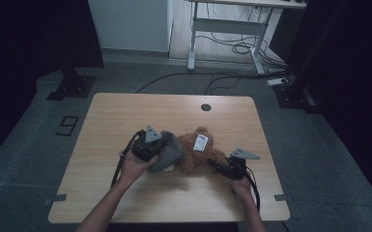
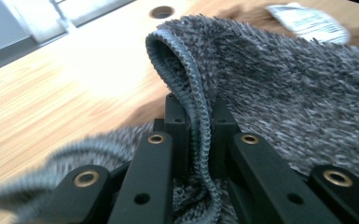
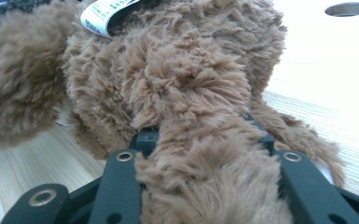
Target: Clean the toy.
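Observation:
A brown plush toy (image 1: 196, 151) lies in the middle of the wooden table (image 1: 125, 111) with a white label (image 1: 201, 142) on top. A grey fuzzy cloth (image 1: 170, 152) covers its left part. My left gripper (image 1: 154, 149) is shut on the cloth's hemmed edge (image 2: 196, 121), which runs up between the jaws in the left gripper view. My right gripper (image 1: 218, 165) sits at the toy's right side, shut on a brown furry limb (image 3: 205, 154) that lies between its jaws. The toy's body (image 3: 168, 60) and label (image 3: 103, 14) rise just beyond.
A round cable hole (image 1: 206, 107) sits near the table's far edge. Bare wood lies in front of the toy and to both sides. Beyond the table are a white desk frame (image 1: 227, 29) and loose cables (image 1: 236, 48) on the grey floor.

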Demonstrator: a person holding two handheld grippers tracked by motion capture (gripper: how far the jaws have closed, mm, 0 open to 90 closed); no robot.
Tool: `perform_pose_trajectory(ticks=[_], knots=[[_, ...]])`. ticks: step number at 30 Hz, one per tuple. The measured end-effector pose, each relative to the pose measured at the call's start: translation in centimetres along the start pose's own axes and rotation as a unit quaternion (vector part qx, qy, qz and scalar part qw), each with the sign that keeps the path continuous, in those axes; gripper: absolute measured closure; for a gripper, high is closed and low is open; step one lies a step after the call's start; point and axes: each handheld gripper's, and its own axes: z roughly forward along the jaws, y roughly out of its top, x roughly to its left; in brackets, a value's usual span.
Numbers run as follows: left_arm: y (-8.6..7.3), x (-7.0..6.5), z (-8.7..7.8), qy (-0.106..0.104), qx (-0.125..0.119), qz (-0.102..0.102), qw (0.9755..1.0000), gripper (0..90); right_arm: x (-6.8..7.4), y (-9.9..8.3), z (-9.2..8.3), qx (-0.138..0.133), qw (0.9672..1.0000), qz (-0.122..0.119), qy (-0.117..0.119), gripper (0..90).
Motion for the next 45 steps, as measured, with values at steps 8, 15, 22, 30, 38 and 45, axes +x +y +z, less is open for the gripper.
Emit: perform_pose_trajectory(ticks=[8, 15, 22, 30, 38, 45], knots=[[-2.7, 2.3, 0.2, 0.021, 0.014, -0.034, 0.9991, 82.0, 0.0, 0.0, 0.0, 0.0, 1.0, 0.001, 0.0, 60.8], [-5.2, 3.7, 1.0, 0.021, 0.039, -0.073, 0.9964, 82.0, -0.1, 0.0, 0.1, -0.002, 1.0, 0.004, -0.001, 60.9], [-2.1, 1.9, -1.4, 0.016, -0.018, -0.047, 0.9986, 81.8, -0.1, 0.0, 0.0, -0.002, 1.0, 0.007, -0.002, 60.9], [3.7, -2.9, -0.4, -0.028, -0.054, 0.002, 0.9982, 81.6, -0.1, 0.0, 0.0, -0.002, 1.0, 0.007, -0.003, 60.9], [7.5, -9.3, 5.1, -0.077, -0.027, 0.056, 0.995, 81.3, -0.1, 0.0, 0.0, 0.0, 1.0, 0.005, -0.001, 60.9], [6.0, -11.5, 8.0, -0.048, 0.015, 0.103, 0.9934, 81.8, -0.2, -0.1, 0.0, 0.0, 1.0, 0.007, -0.003, 61.0]])
